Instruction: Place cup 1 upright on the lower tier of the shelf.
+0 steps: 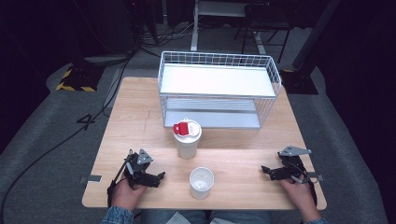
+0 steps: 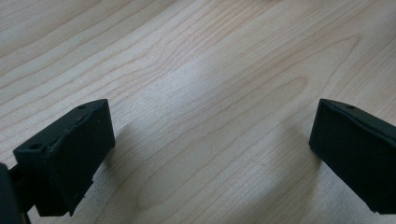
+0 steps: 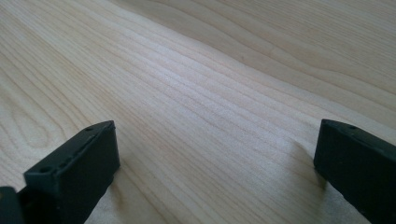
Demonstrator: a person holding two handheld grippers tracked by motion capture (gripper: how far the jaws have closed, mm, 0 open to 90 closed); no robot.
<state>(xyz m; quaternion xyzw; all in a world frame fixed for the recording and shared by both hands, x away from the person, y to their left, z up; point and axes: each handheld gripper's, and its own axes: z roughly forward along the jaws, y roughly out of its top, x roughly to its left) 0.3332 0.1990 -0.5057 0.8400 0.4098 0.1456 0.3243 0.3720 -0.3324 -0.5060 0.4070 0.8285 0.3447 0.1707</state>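
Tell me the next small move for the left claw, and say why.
Probably slide the left claw, open and resting on the table, toward the open white cup just to its right: nothing stands between them, and the lidded cup sits farther back.

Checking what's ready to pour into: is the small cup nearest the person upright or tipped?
Upright. In the high view the small white cup stands on the table, its round open mouth facing up.

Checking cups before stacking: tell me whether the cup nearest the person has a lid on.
No, the near cup is open-topped; the lid sits on the farther one.
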